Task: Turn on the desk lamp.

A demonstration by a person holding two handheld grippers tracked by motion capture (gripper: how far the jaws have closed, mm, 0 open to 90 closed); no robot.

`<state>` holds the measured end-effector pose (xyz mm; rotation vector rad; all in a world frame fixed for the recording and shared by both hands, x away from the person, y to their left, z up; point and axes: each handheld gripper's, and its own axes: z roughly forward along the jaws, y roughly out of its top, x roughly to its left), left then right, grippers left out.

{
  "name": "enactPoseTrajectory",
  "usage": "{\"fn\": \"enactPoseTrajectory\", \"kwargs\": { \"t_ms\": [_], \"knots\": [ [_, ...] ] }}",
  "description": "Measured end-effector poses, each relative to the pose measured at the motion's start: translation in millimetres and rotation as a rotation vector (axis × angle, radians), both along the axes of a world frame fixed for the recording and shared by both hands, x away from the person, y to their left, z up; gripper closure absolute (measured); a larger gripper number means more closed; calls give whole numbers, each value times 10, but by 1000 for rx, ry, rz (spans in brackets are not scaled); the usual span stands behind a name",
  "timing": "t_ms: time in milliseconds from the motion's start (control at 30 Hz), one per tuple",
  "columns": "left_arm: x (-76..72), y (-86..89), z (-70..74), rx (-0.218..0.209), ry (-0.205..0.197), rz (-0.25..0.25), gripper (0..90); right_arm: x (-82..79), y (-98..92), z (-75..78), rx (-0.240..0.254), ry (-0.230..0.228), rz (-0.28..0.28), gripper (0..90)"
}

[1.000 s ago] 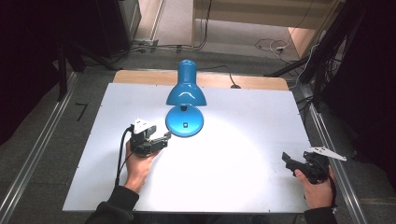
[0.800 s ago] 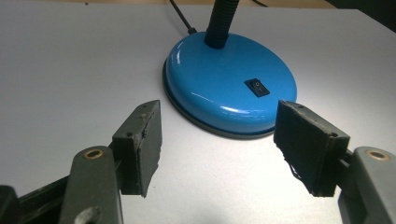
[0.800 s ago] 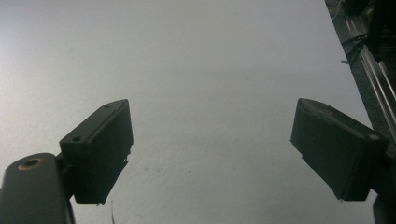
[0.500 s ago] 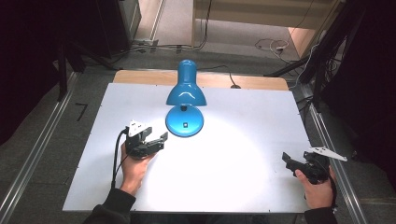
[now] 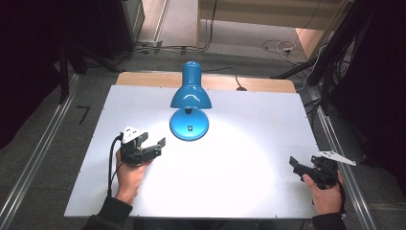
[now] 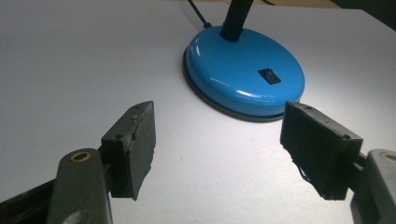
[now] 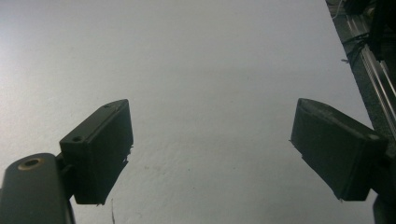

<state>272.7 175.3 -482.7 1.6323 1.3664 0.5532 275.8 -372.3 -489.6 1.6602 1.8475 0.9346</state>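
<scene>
Change: the left gripper (image 5: pixel 154 148) had drawn back toward the near-left of the table (image 5: pixel 249 120) since a second earlier, opening a gap to the lamp base; the right gripper (image 5: pixel 300 168) stayed put.
Lamp: a glossy blue desk lamp (image 5: pixel 190 93) stood at the table's far centre, its bell-shaped shade tipped down over a round, domed base (image 6: pixel 245 77) bearing a small black rocker switch (image 6: pixel 269 76); a black ribbed neck (image 6: pixel 236 18) rose from the base.
Left gripper: jaws spread wide and empty, pointed at the base, near it but apart.
Right gripper: jaws wide apart, holding nothing, above bare table at the near-right edge.
Table: flat, matt white top, a bright pool of light before the lamp.
Jaw pads: blocky black, apparently rubber, with frayed edges.
</scene>
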Motion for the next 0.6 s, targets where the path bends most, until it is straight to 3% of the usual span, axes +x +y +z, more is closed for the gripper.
{"fn": "enactPoseTrajectory", "kwargs": {
  "t_ms": [600],
  "knots": [
    [-180,217,1,-10,1,38,260,-3,4,-1,0,2,2,116]
  ]
}}
